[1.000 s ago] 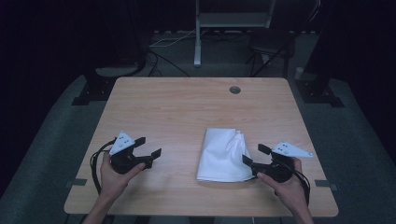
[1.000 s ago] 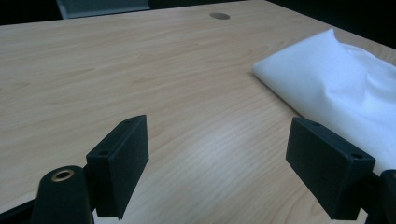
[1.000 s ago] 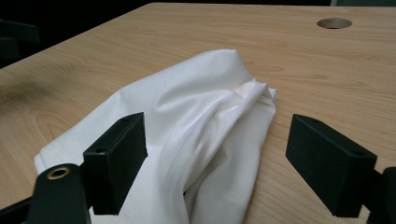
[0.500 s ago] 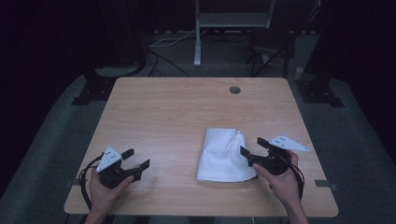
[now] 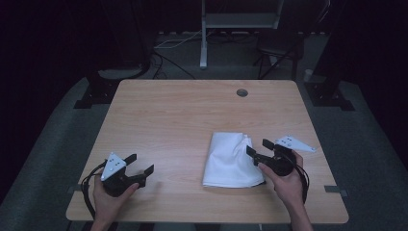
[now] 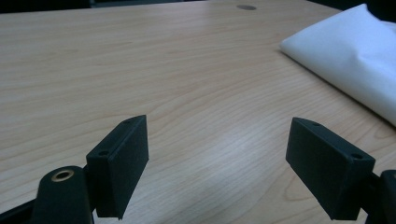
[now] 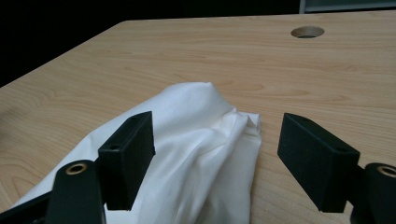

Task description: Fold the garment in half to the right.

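White cloth (image 5: 230,161) is lying long axis front-to-back near the table's (image 5: 183,115) right front corner. My right gripper (image 5: 257,151) is straddling its right edge, jaws just closing, not yet pinching. Left gripper (image 5: 139,165) is sitting open, well apart, near the left front corner.

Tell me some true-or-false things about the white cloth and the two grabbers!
1. The white cloth lies folded on the wooden table. True.
2. The left gripper is squeezing the cloth. False: its jaws stand open over bare wood, apart from the cloth.
3. The right gripper is at the cloth's edge, jaws open. True; they have just been closing a little, cloth bunched between them.
4. The table has a square hole. False: the hole is round.
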`<state>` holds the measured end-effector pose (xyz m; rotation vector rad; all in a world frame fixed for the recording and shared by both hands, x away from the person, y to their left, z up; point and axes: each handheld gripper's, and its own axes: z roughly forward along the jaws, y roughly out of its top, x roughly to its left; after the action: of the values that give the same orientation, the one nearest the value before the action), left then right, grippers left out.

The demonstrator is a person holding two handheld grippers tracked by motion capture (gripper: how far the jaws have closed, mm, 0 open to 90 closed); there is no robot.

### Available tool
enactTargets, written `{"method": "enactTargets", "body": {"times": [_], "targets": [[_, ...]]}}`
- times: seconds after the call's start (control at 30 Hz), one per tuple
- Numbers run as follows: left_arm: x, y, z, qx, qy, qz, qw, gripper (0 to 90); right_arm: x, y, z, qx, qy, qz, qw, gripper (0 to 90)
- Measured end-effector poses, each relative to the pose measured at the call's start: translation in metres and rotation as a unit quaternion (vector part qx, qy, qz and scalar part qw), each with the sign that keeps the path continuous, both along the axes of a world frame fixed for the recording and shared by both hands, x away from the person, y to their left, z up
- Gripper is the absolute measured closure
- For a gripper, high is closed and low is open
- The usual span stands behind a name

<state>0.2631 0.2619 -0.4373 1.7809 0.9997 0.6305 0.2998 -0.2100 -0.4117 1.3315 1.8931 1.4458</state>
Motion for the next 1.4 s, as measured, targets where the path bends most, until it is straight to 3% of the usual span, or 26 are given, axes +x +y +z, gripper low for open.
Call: {"method": "enactTargets", "body": {"times": [0.2,0.4,0.7,0.87,1.17,1.33,1.4], "targets": [[-0.002,-0.001,0.0,0.0,-0.004,0.0,1.0,21.3,0.005,-0.006,0.001,0.002,0.011,-0.01,0.9999,39.0],[-0.002,0.0,0.0,-0.001,-0.003,0.0,1.0,21.3,0.022,-0.006,0.002,0.001,0.035,-0.01,0.9993,51.2],[-0.002,-0.001,0.0,0.0,-0.005,-0.002,1.0,21.3,0.052,0.007,-0.009,-0.006,0.102,-0.003,0.9948,60.6],[-0.002,-0.002,0.0,0.003,-0.007,-0.002,1.0,21.3,0.058,0.01,-0.019,-0.002,0.128,-0.005,0.9918,72.8],[-0.002,-0.002,0.0,0.004,-0.007,-0.002,1.0,21.3,0.056,0.006,-0.018,-0.009,0.114,-0.032,0.9929,80.5],[-0.002,-0.002,0.0,0.005,-0.009,-0.002,0.9999,21.3,0.056,0.003,-0.016,-0.028,0.094,-0.058,0.9935,80.3],[-0.002,-0.002,0.0,0.005,-0.009,-0.002,0.9999,21.3,0.058,0.003,-0.02,-0.045,0.097,-0.063,0.9923,80.2]]}}
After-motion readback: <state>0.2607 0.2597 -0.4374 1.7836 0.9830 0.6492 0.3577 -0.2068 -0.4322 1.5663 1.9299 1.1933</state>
